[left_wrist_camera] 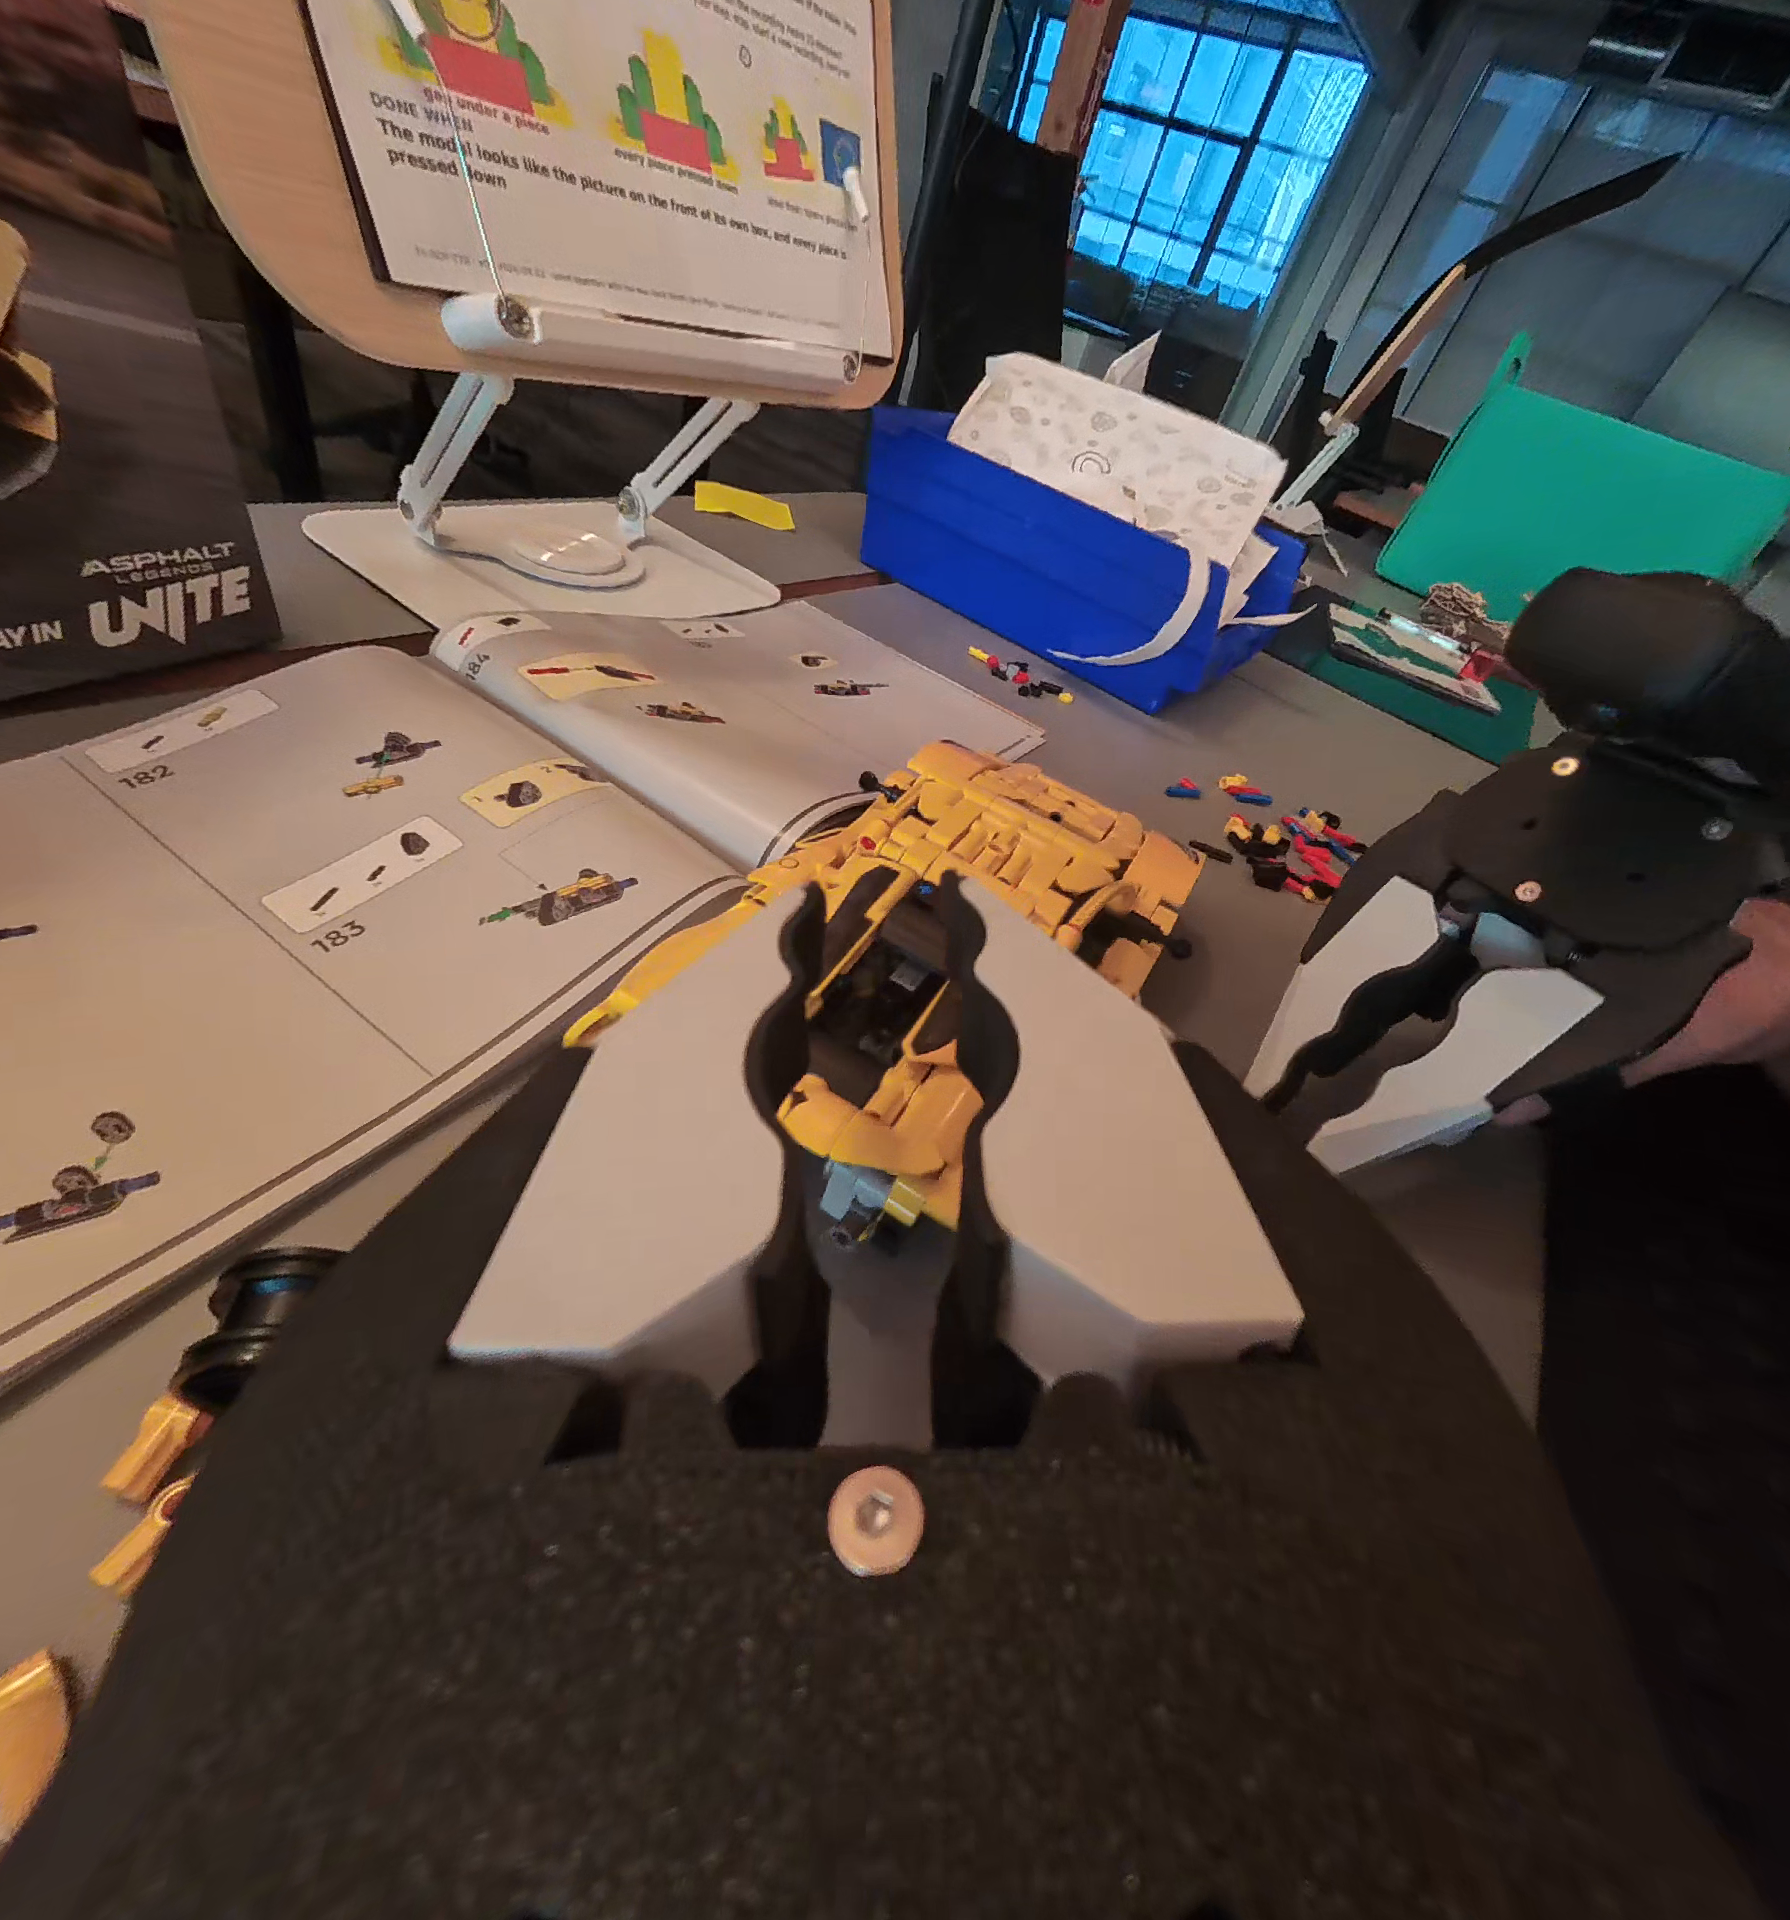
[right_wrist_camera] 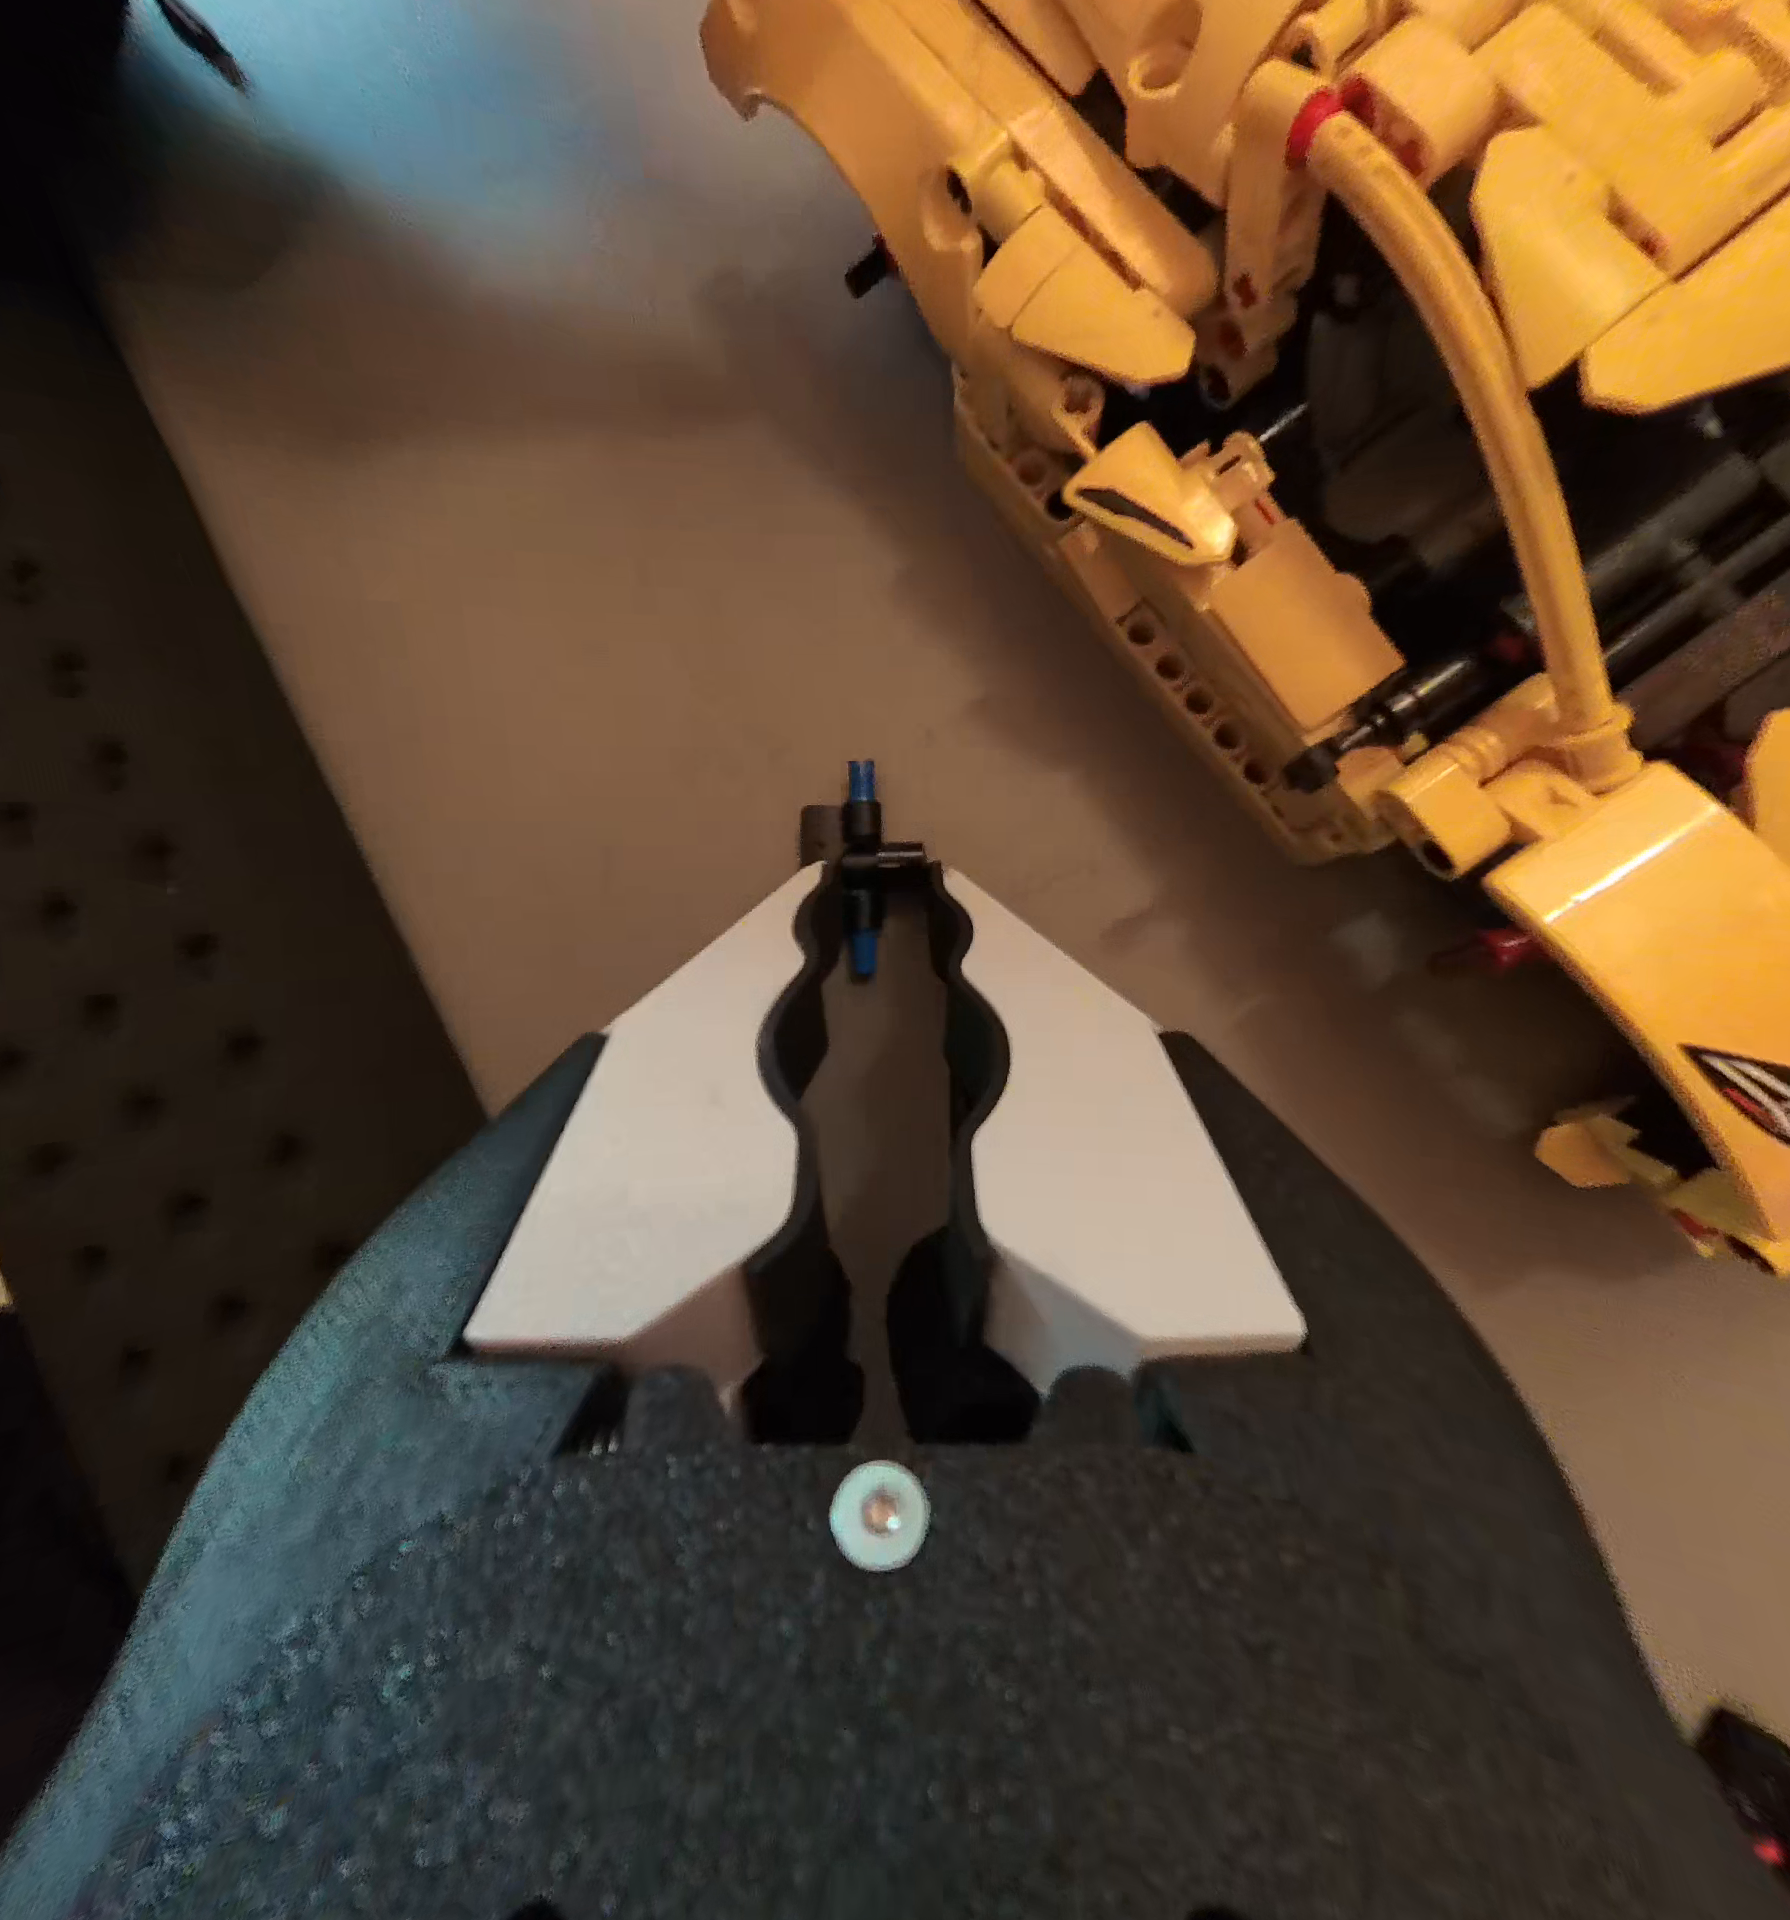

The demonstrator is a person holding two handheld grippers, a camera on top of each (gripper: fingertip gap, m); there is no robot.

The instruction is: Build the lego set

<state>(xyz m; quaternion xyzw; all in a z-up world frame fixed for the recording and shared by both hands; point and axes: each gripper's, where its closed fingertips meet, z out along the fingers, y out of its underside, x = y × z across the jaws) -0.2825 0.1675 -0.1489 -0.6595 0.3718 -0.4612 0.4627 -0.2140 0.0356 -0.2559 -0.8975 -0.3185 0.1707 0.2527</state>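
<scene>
From where I sit, the yellow lego car [left_wrist_camera: 1026, 862] is my landmark: it rests on the grey table [left_wrist_camera: 1390, 769], its near end hidden behind my left gripper [left_wrist_camera: 883, 914]. That gripper's fingers stand a narrow gap apart, and through the gap I see yellow and grey car parts; whether the fingertips [left_wrist_camera: 808, 920] actually touch the model I cannot tell, since the gripper body covers the contact zone.

Left of the car lies the open instruction booklet [left_wrist_camera: 278, 883], one page edge tucked under the model. Behind the car to the right sits a scatter of small red, blue and black pins [left_wrist_camera: 1286, 847], and farther back a blue bin [left_wrist_camera: 1036, 551] with crumpled paper inside.

The right gripper [right_wrist_camera: 873, 868] hovers over bare table just left of the car's side panel [right_wrist_camera: 1234, 582] in its own view. Its tips are pinched nearly closed on a small black connector with blue pin [right_wrist_camera: 863, 883] (the piece's lower part is lost in shadow between the fingers). A person's hand [left_wrist_camera: 1764, 997] grips that tool, cut off at the left wrist view's right edge.
</scene>
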